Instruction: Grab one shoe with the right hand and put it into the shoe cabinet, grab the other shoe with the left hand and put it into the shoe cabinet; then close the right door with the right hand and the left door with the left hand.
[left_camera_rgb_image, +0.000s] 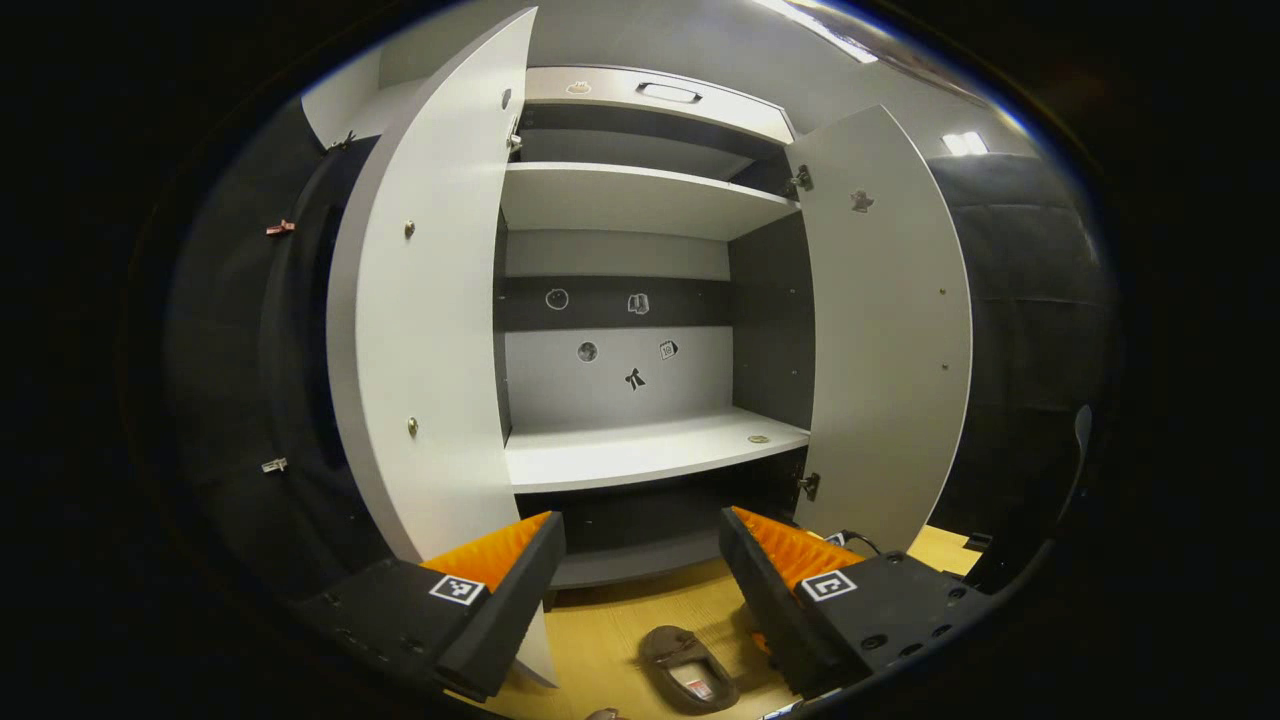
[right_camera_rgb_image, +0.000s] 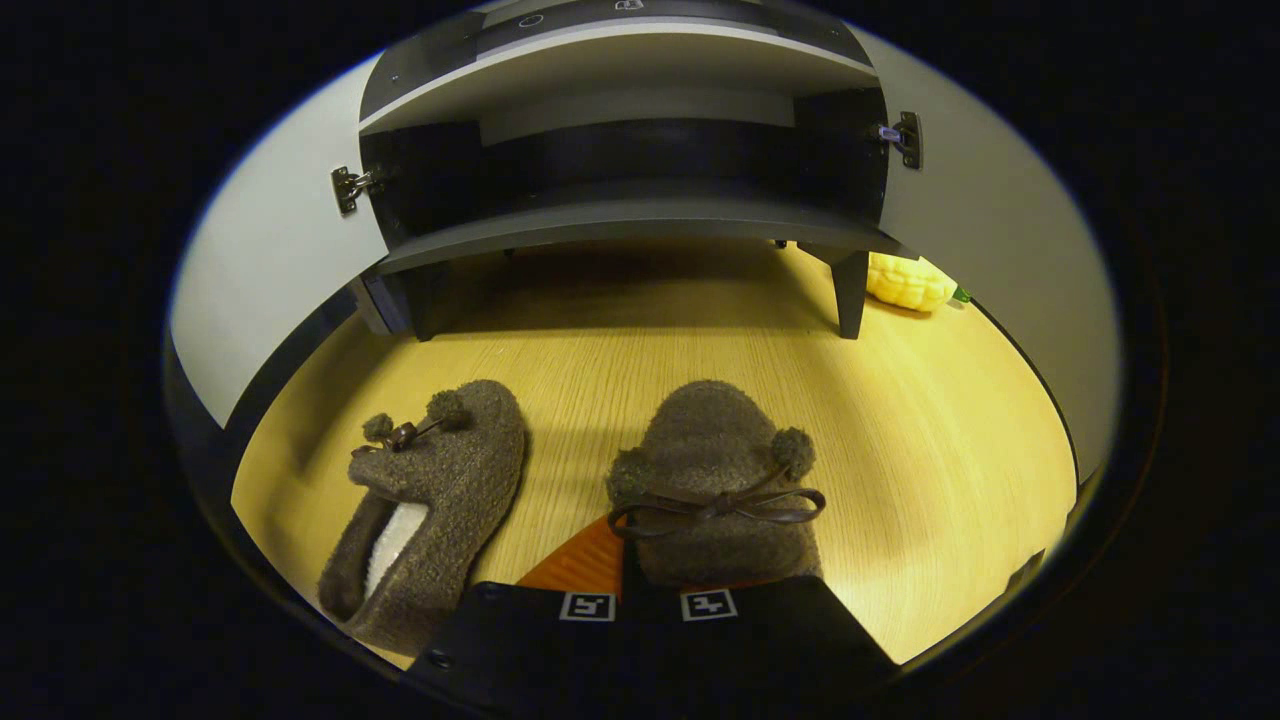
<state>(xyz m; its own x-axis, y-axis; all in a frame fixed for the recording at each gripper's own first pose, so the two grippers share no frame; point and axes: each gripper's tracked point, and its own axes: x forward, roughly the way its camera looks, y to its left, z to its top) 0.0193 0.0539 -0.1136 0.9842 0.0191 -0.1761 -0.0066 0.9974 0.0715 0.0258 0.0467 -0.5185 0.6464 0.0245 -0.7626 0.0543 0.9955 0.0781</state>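
Gripping right shoe (right_camera_rgb_image: 715, 480): right gripper (right_camera_rgb_image: 640, 590); left gripper (left_camera_rgb_image: 640, 570) wide apart, empty.

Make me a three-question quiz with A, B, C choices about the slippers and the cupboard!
1. Where are the slippers?
A. On the wooden floor before the cupboard
B. On the top shelf
C. On a chair

2. How many slippers are there?
A. One
B. Two
C. Four

3. How are the cupboard doors?
A. Both closed
B. One closed
C. Both open

Answers:
1 A: the left slipper and the right slipper lie on the floor.
2 B: a pair, the right tongs at one.
3 C: the left door and right door swing wide, showing a bare shelf beyond the left tongs.
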